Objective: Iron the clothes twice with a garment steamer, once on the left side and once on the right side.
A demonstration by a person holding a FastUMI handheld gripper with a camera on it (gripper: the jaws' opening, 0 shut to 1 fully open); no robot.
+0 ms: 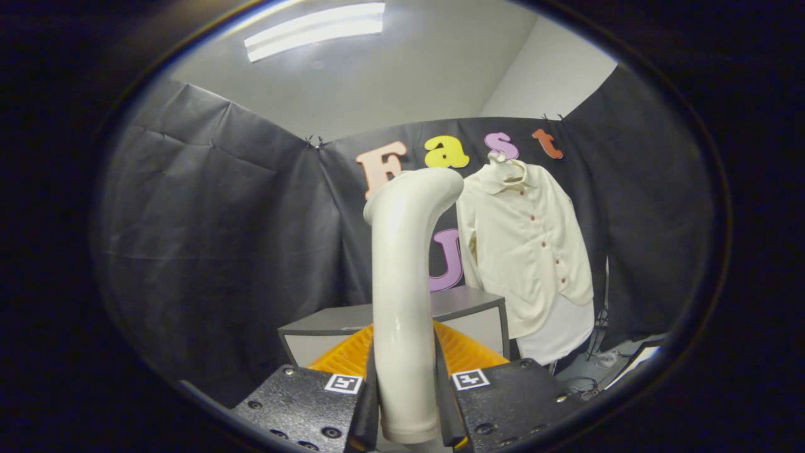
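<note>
Jaws (407, 402) clamp the steamer (405, 302); its head, left of the shirt (525, 251) at 1 o'clock, could snag the sleeve.

Gripper (405, 402) clamps steamer (402, 283) upright beside shirt (525, 251).

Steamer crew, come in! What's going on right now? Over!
Gripper shut on glossy white curved garment steamer, held upright. Cream button-front shirt hangs on the booth wall, beyond and right of the steamer head, apart from it. Orange ridged tray and grey box below; path looks open.
</note>
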